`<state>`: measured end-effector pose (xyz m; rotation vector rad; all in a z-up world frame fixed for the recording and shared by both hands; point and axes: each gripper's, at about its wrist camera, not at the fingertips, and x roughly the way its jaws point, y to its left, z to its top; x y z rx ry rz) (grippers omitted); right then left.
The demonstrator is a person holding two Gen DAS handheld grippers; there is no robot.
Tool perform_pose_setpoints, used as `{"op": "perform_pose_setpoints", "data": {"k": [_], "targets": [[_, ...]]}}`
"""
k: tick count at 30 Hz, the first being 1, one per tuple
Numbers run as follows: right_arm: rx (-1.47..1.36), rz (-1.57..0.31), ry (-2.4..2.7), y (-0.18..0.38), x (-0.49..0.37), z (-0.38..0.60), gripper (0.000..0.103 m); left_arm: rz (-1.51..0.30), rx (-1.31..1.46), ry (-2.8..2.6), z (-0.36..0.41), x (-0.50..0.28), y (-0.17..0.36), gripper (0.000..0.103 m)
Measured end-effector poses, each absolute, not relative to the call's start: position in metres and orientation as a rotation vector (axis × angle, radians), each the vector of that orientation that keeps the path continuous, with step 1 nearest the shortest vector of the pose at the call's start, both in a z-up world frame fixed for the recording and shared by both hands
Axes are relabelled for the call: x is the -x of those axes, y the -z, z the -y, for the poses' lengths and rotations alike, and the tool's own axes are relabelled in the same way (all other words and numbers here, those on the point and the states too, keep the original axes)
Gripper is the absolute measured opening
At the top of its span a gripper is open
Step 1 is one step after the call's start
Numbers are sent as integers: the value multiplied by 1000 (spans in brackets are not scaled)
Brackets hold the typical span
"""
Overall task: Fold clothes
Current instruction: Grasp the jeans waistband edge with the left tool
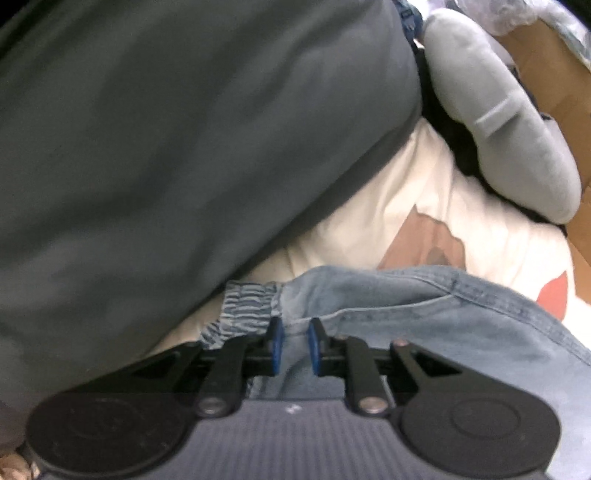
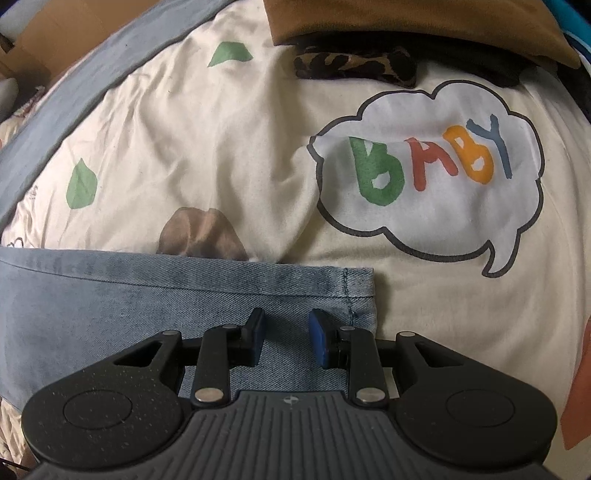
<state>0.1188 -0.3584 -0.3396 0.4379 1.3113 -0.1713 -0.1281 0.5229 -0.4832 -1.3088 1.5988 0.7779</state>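
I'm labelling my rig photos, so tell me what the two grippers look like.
Both match: the left gripper and right gripper have blue pads on black fingers, black linkage arms with silver pivot pins, round black discs either side, and a ribbed grey body. No cables or sleeves show.

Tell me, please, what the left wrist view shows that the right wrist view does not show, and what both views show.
Only the left wrist view shows the elastic waistband of the denim garment, a large dark grey cloth and a light grey padded item.

Only the right wrist view shows the hemmed end of the denim, the BABY speech bubble, green leaf prints and a brown cloth at the top.

Both show a pair of tongs over blue denim that lies on the cream printed bedding.
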Motion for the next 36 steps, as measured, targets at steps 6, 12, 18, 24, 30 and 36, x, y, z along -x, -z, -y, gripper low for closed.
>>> {"op": "perform_pose_setpoints", "data": {"k": [6, 12, 18, 24, 30, 36], "targets": [[-396, -1364, 177, 339, -130, 353, 34, -1651, 1266, -686, -503, 127, 511, 19], [-379, -1383, 183, 339, -135, 349, 36, -1688, 1154, -650, -497, 121, 526, 18], [-387, -1385, 174, 340, -137, 350, 36, -1728, 1143, -684, -506, 112, 523, 17], [-407, -1382, 173, 340, -133, 354, 36, -1662, 1155, -670, -533, 108, 481, 16], [-417, -1375, 182, 337, -128, 358, 36, -1674, 1177, -606, -526, 107, 468, 14], [-421, -1367, 175, 337, -124, 360, 37, -1706, 1151, -597, -508, 105, 500, 6]]}}
